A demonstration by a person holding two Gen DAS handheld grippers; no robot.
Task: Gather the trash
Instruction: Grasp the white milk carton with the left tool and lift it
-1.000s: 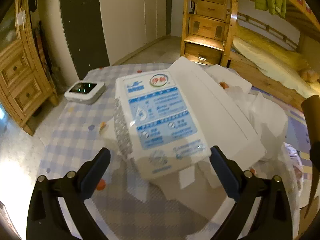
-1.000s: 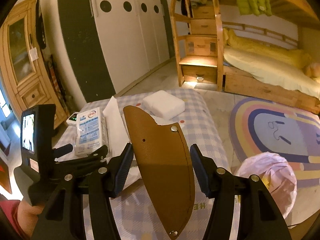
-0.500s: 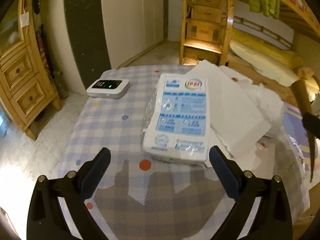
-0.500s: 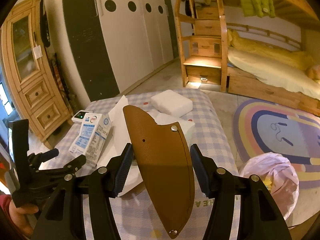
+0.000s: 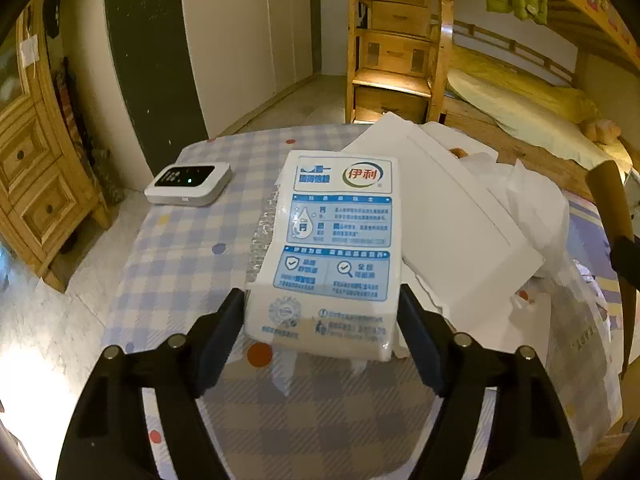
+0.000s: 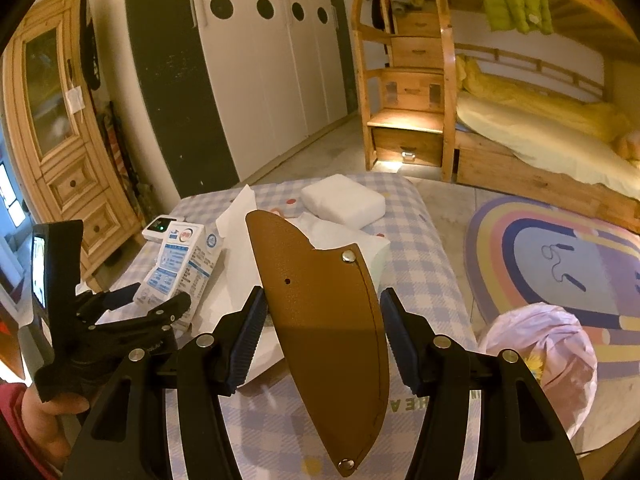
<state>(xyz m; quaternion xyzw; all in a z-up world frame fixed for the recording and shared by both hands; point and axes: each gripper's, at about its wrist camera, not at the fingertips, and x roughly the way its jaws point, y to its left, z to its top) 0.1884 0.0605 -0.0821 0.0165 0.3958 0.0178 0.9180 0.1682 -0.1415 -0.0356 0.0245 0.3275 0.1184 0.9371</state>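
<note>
A white and blue milk pouch [image 5: 332, 256] lies on the checked tablecloth [image 5: 176, 256], partly on white paper sheets [image 5: 460, 216]. My left gripper [image 5: 322, 316] has closed its fingers against both sides of the pouch's near end. The pouch also shows in the right wrist view [image 6: 178, 268] with the left gripper [image 6: 148, 304] at it. My right gripper [image 6: 322, 320] is shut on a brown leather sheath [image 6: 324, 320], held above the table's near edge.
A white device with a green light [image 5: 188, 182] sits at the table's far left. A white foam block [image 6: 344, 202] lies at the far end. A pink trash bag [image 6: 544, 356] stands on the floor right of the table, by a rainbow rug [image 6: 560, 256].
The left gripper backed away from the pouch, then came forward again and narrowed from wide open onto the pouch's near end. The right gripper kept the sheath almost still.
</note>
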